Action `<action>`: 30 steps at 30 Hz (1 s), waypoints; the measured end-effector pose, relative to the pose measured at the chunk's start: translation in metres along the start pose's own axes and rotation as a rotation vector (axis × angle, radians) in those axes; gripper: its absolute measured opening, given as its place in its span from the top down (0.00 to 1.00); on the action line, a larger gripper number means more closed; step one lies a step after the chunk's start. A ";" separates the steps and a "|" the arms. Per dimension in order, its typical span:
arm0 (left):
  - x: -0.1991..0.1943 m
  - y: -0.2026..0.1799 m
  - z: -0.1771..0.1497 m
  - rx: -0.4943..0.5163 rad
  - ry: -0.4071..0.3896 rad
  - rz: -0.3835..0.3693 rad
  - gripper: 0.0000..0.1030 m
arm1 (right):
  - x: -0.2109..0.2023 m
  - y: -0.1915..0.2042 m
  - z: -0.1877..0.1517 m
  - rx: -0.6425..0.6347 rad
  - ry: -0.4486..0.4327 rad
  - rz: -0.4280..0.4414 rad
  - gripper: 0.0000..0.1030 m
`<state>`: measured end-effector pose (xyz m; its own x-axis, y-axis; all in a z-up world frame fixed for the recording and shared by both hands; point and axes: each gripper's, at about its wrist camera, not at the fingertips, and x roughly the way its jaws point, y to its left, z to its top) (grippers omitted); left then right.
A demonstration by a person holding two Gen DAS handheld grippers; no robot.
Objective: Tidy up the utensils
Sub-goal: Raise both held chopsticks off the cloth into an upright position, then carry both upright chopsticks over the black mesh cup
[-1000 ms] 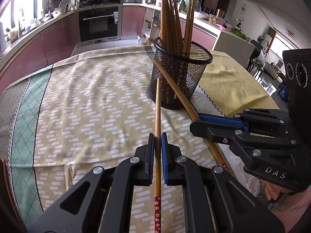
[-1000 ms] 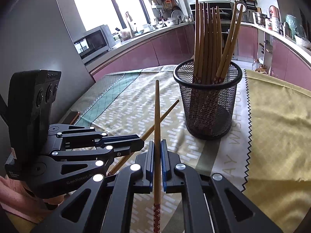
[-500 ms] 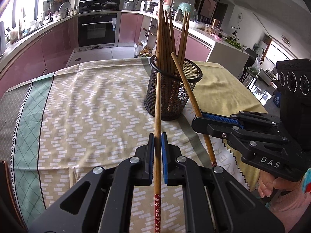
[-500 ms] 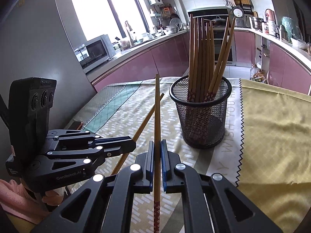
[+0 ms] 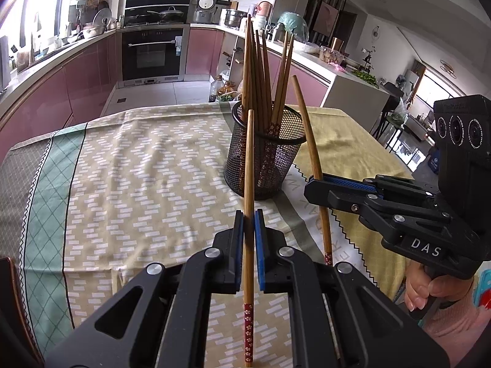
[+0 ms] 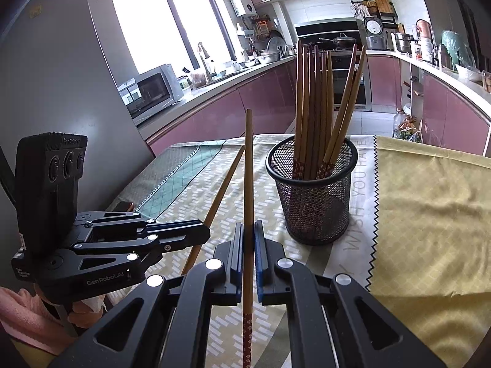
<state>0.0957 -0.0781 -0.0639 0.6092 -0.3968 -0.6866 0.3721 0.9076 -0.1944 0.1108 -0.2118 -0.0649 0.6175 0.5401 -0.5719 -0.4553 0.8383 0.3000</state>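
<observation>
Left wrist view: the left tongs are closed on a bamboo chopstick whose long axis runs straight ahead, tip toward the black mesh holder standing on the cloth-covered counter – just beyond and slightly right. The right tongs likewise grip their own chopstick, with the holder ahead to their right. Neither hand looks clearly nearer.

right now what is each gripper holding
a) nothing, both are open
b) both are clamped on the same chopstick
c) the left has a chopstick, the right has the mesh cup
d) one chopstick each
d: the left gripper is shut on one chopstick, and the right gripper is shut on another chopstick, both short of the mesh cup.
</observation>
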 end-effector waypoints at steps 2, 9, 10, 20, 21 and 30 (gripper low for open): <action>-0.002 -0.001 0.000 0.000 -0.005 -0.003 0.93 | -0.001 0.001 0.001 -0.001 -0.005 0.000 0.94; -0.006 -0.003 0.003 0.003 -0.017 -0.012 0.93 | -0.005 0.003 0.004 -0.006 -0.021 0.000 0.94; -0.006 -0.003 0.003 0.003 -0.019 -0.014 0.93 | -0.006 0.003 0.004 -0.006 -0.023 0.000 0.94; -0.012 -0.004 0.007 0.005 -0.039 -0.024 0.93 | -0.008 0.005 0.009 -0.010 -0.041 -0.004 0.94; -0.013 -0.004 0.008 0.006 -0.041 -0.024 0.93 | -0.009 0.006 0.010 -0.011 -0.043 -0.004 0.94; -0.017 -0.007 0.010 0.006 -0.049 -0.031 0.93 | -0.011 0.008 0.012 -0.016 -0.054 -0.004 0.94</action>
<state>0.0896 -0.0789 -0.0434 0.6305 -0.4314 -0.6453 0.3959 0.8938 -0.2108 0.1080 -0.2104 -0.0471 0.6527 0.5407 -0.5306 -0.4629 0.8391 0.2857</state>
